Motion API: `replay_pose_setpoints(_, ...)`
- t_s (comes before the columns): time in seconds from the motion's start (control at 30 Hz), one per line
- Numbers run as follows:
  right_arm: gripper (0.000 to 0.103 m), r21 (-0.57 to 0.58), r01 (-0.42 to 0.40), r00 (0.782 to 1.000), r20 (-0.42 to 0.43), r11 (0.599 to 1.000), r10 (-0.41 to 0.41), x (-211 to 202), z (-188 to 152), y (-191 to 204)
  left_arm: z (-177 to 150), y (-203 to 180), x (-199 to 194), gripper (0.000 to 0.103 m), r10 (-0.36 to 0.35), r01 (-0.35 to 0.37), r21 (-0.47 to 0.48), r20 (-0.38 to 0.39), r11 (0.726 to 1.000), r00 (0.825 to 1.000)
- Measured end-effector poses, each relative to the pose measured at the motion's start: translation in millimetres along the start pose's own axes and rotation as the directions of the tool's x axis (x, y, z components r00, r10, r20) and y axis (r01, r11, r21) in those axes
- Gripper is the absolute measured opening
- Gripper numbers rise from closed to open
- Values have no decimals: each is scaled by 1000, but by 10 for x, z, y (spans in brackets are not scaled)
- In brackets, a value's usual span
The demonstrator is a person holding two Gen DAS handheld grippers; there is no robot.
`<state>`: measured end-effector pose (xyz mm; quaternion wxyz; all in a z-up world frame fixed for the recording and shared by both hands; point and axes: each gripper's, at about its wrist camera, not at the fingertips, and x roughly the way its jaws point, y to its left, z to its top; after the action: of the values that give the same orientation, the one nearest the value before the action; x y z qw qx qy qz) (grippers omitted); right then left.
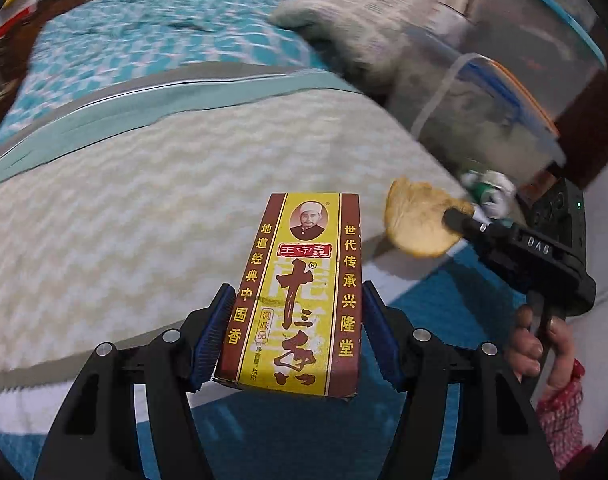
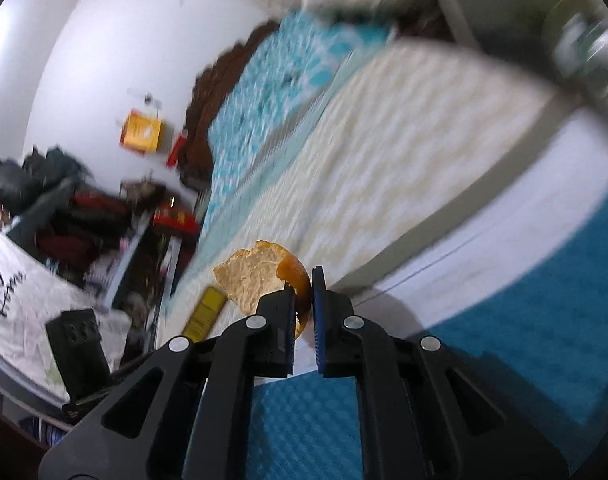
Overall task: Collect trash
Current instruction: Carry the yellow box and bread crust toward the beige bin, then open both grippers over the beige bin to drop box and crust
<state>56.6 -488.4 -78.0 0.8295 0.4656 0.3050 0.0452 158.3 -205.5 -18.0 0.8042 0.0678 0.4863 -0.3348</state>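
left wrist view
left gripper [image 1: 294, 334]: seen from behind, jaws clamped on a box, one blue pad pressed against each long side.
box [image 1: 300, 280]: a red and yellow carton with printed chinese characters and a small portrait, held upright between the pads, above the edge of the bed.
right gripper [image 1: 458, 216]: seen at the right, black, held by a hand [image 1: 538, 344] in a red patterned sleeve; its jaws are closed on a peel.
peel [image 1: 418, 222]: a pale yellow curved piece, held just right of the box top, apart from it.
bed [image 1: 144, 184]: covered by a cream quilted pad, with a teal patterned blanket [image 1: 116, 44] behind it.
wrapper [image 1: 490, 194]: a crumpled white and green scrap, blurred, seen behind the right gripper.
bin [image 1: 500, 92]: a clear container with a blue rim at the upper right, blurred.

right wrist view
right gripper [image 2: 303, 292]: jaws nearly together, pinched on the edge of the peel.
peel [image 2: 252, 276]: orange rind outside, pale pith inside, sticking out left of and beyond the pads.
left gripper [image 2: 80, 344]: only its black body is seen at the lower left; its jaws cannot be told here.
box [image 2: 205, 314]: a yellow strip of it is seen, left of the peel.
bed [image 2: 384, 152]: cream pad running away from the jaws, blurred.
floor mat [image 2: 524, 320]: blue, textured, below and right of the jaws.
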Motion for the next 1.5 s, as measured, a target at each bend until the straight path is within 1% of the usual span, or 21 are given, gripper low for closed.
replay_pose_setpoints(0.1, 10, -4, 57, 992, 114, 998, -56, -594, 277, -217, 235, -469, 157, 60, -75, 77, 54, -32, 996, 997)
replay_pose_setpoints(0.13, 10, -7, 90, 983, 161, 996, -88, -830, 368, -297, 322, -640, 197, 59, -96, 99, 75, -38, 992, 995)
replay_pose_setpoints(0.2, 10, -14, 175, 955, 245, 984, -166, -1243, 511, -430, 515, -1045, 273, 59, -129, 133, 126, -44, 983, 991)
replay_pose_setpoints(0.23, 10, -15, 227, 934, 286, 974, -214, -1456, 572, -515, 621, -1261, 328, 59, -149, 155, 153, -49, 976, 988)
replay_pose_setpoints(0.3, 10, -4, 280, 910, 319, 960, -264, -1746, 669, -705, 784, -1651, 442, 59, -185, 195, 197, -65, 961, 981)
replay_pose_setpoints(0.4, 10, -17, 339, 900, 297, 940, -319, -1985, 832, -976, 969, -2232, 680, 59, -219, 237, 260, -94, 936, 971)
replay_pose_setpoints(0.53, 10, -75, 400, 904, 197, 913, -380, -1971, 1054, -1278, 1094, -2832, 1079, 59, -251, 287, 286, -158, 914, 955)
replay_pose_setpoints(0.6, 10, -83, 416, 902, 164, 905, -400, -1927, 1143, -1439, 1148, -3022, 1257, 59, -246, 291, 293, -181, 911, 952)
replay_pose_setpoints(0.8, 12, -129, 475, 878, 147, 871, -456, -1711, 1340, -1665, 1281, -3302, 1752, 59, -212, 276, 278, -239, 920, 948)
replay_pose_setpoints(0.9, 13, -106, 462, 883, 147, 880, -446, -1683, 1420, -1742, 1309, -3369, 1934, 58, -202, 272, 264, -264, 925, 943)
replay_pose_setpoints(0.97, 14, -78, 443, 891, 153, 893, -428, -1712, 1441, -1792, 1321, -3421, 1991, 60, -180, 248, 281, -247, 927, 952)
replay_pose_setpoints(1.03, 15, -62, 436, 891, 174, 898, -420, -1772, 1435, -1821, 1313, -3467, 2062, 60, -192, 266, 273, -269, 925, 944)
replay_pose_setpoints(1.07, 16, -56, 434, 890, 184, 899, -418, -1799, 1434, -1823, 1305, -3474, 2071, 60, -191, 264, 272, -267, 925, 945)
replay_pose_setpoints(1.1, 19, -53, 431, 888, 203, 901, -413, -1851, 1416, -1807, 1291, -3499, 2082, 60, -190, 264, 279, -266, 923, 945)
replay_pose_setpoints(1.17, 33, -47, 432, 881, 238, 901, -410, -1945, 1387, -1790, 1251, -3565, 2097, 62, -190, 271, 304, -269, 913, 944)
replay_pose_setpoints(1.2, 55, -46, 435, 876, 251, 899, -411, -1979, 1387, -1785, 1231, -3594, 2099, 65, -189, 272, 314, -268, 910, 945)
replay_pose_setpoints(1.23, 66, -45, 441, 869, 273, 896, -413, -2019, 1384, -1768, 1231, -3602, 2087, 69, -188, 270, 322, -265, 908, 946)
replay_pose_setpoints(1.27, 71, -45, 450, 855, 310, 892, -416, -2073, 1373, -1750, 1226, -3617, 2085, 70, -185, 266, 327, -261, 907, 948)
replay_pose_setpoints(1.3, 71, -51, 453, 846, 340, 890, -411, -2125, 1371, -1724, 1227, -3625, 2084, 72, -180, 261, 328, -257, 908, 950)
replay_pose_setpoints(1.37, 71, -44, 449, 842, 356, 892, -406, -2197, 1379, -1686, 1246, -3607, 2078, 73, -176, 253, 317, -253, 914, 951)
replay_pose_setpoints(1.5, 69, -56, 408, 847, 397, 911, -354, -2323, 1280, -1506, 1317, -3489, 1964, 73, -182, 240, 289, -214, 927, 960)
